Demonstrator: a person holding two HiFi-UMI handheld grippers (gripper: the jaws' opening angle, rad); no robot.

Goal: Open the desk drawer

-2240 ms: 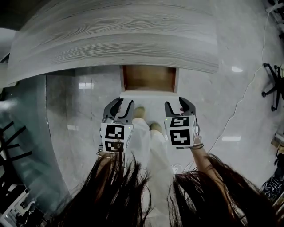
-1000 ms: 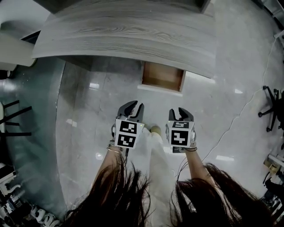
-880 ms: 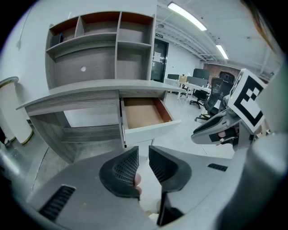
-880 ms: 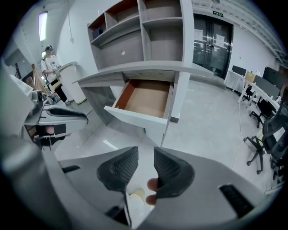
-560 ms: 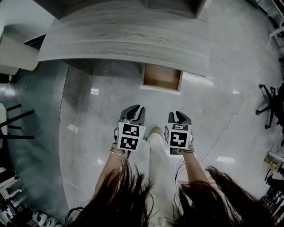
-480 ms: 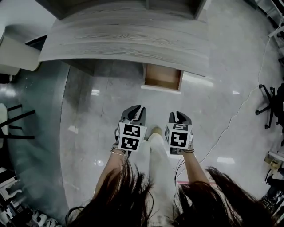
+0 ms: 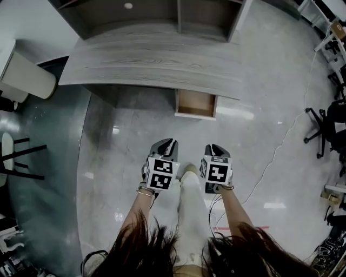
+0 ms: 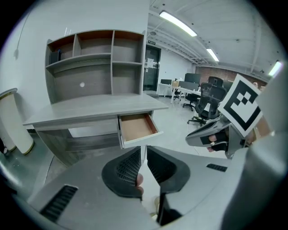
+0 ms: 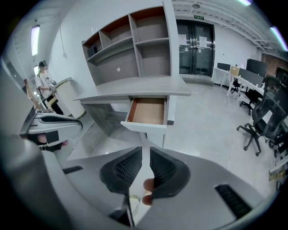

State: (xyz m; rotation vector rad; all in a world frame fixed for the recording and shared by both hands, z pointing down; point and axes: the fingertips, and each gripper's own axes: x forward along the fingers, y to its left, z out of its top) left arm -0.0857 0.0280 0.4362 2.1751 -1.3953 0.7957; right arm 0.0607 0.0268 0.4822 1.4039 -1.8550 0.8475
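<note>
**A:** Drawer position?

**B:** The drawer [image 7: 195, 104] is pulled out from under the right part of the grey desk [image 7: 146, 65]. Its white front faces the person and its brown bottom is in plain sight. A shelf unit [image 7: 178, 16] stands on the desk's far edge.

**A:** The claws?

**B:** The left gripper [image 7: 165, 142] and the right gripper [image 7: 214, 147] are side by side over the pale glossy floor [image 7: 108, 140], well apart from the drawer. Neither touches it. Each marker cube faces the head camera. The person's light trouser leg [image 7: 190, 216] and shoe [image 7: 188, 169] show between the two grippers.

**A:** Jaw state, left?

**B:** Released. The left gripper view shows a thin gap between the black ribbed pads. Only floor and the drawer front show through it, farther off. The jaws have just been closing, with nothing between them.

**A:** Right?

**B:** Same. There is a thin gap with no object in it, and these jaws have also just been closing. The drawer sits beyond the tips in that view, straight ahead.

**A:** Surroundings?

**B:** An office chair [image 7: 324, 116] stands at the right edge, and a thin cable [image 7: 281, 151] runs across the floor. In the right gripper view a person [image 9: 45, 78] stands far off at the left.
</note>
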